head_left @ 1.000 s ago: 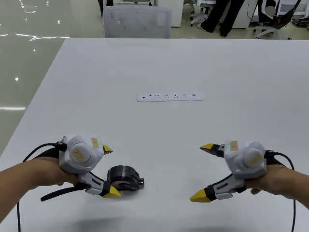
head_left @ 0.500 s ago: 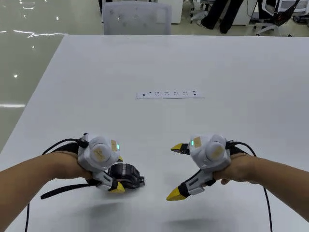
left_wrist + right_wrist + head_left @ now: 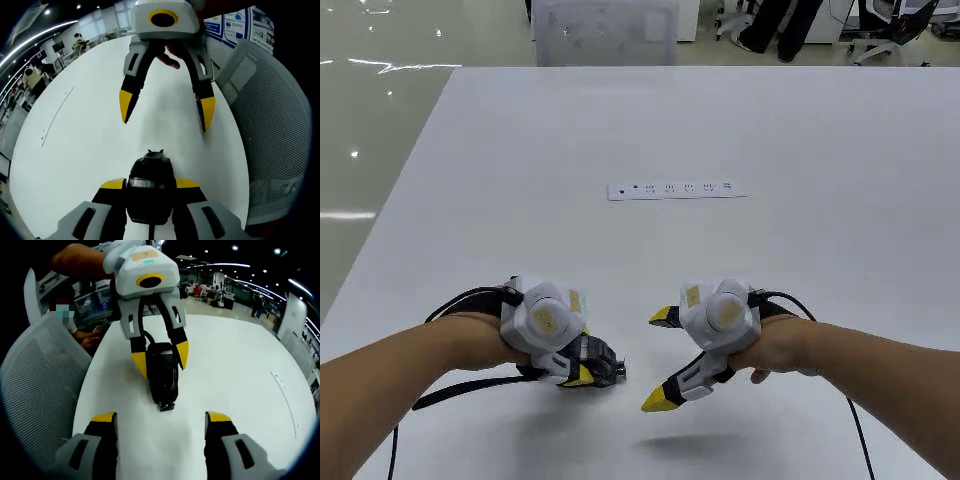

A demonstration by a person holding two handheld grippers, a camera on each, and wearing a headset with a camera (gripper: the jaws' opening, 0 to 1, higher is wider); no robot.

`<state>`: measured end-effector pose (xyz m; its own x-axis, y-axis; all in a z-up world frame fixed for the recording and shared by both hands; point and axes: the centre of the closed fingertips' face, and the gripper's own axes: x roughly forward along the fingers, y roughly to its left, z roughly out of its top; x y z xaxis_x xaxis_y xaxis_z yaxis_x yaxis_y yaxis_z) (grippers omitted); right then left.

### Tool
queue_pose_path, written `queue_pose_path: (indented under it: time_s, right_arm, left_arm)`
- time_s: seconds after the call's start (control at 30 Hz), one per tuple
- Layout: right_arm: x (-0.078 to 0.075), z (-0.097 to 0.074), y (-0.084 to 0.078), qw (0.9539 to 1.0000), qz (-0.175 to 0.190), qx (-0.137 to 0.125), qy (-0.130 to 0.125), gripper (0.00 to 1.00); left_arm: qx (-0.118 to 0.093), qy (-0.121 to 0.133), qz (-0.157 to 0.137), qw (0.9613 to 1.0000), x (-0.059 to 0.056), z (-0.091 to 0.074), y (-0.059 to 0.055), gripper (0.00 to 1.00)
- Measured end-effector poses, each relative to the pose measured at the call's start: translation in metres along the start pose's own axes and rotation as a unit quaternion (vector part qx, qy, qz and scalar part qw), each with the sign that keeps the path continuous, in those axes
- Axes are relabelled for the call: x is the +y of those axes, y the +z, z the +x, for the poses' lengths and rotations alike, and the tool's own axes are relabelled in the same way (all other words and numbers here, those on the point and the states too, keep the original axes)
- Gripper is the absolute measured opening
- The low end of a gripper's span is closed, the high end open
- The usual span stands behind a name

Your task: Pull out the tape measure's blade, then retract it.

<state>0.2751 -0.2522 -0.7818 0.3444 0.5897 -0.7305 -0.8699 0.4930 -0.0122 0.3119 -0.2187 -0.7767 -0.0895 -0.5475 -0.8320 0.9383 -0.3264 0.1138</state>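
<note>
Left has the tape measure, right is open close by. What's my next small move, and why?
Probably ease the right tongs forward onto the blade tab and close. The left tongs clamp the tape measure on the table, its tab points at the open right tongs, a gap separates them, and the blade is not yet out.

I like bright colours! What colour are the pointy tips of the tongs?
Yellow. The white-and-black right tongs show their tips best in the left gripper view.
</note>
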Motion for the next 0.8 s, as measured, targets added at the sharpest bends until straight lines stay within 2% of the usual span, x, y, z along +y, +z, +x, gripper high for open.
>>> queue_pose_path:
  time_s: [0.07,0.2,0.23,0.27,0.33,0.43,0.57,0.67,0.8]
  right_arm:
    - [-0.003,0.007,0.001,1.0000,-0.001,0.001,-0.001,0.65]
    - [-0.010,0.022,-0.001,0.9998,-0.013,0.012,-0.011,0.62]
    - [-0.009,0.025,-0.002,0.9997,-0.012,0.017,-0.009,0.57]
    - [-0.008,0.027,-0.002,0.9997,-0.014,0.021,-0.003,0.52]
    - [-0.007,0.032,0.000,0.9996,-0.014,0.022,0.003,0.45]
    - [-0.010,0.037,0.003,0.9997,-0.013,0.020,0.002,0.36]
    - [-0.010,0.042,0.002,0.9996,0.007,0.025,0.011,0.25]
    - [-0.006,0.043,-0.001,0.9990,-0.007,0.036,0.024,0.20]
    - [-0.006,0.047,-0.002,0.9986,-0.024,0.042,0.020,0.15]
  left_arm:
    - [0.000,0.000,0.004,1.0000,-0.001,0.000,0.000,0.31]
    - [-0.007,-0.006,0.010,0.9999,-0.001,-0.001,-0.001,0.31]
    - [-0.010,-0.007,0.011,0.9999,-0.001,-0.001,-0.001,0.31]
    - [-0.011,-0.006,-0.001,0.9999,-0.001,-0.001,-0.001,0.31]
    - [-0.007,-0.002,0.000,1.0000,-0.002,-0.001,-0.001,0.31]
    - [-0.002,-0.001,0.002,1.0000,-0.002,-0.001,-0.001,0.31]
    - [-0.002,0.001,-0.007,1.0000,-0.002,0.000,-0.002,0.31]
    - [0.000,0.004,-0.009,1.0000,-0.002,0.000,-0.003,0.31]
    - [0.001,0.002,-0.011,0.9999,-0.002,0.000,-0.004,0.31]
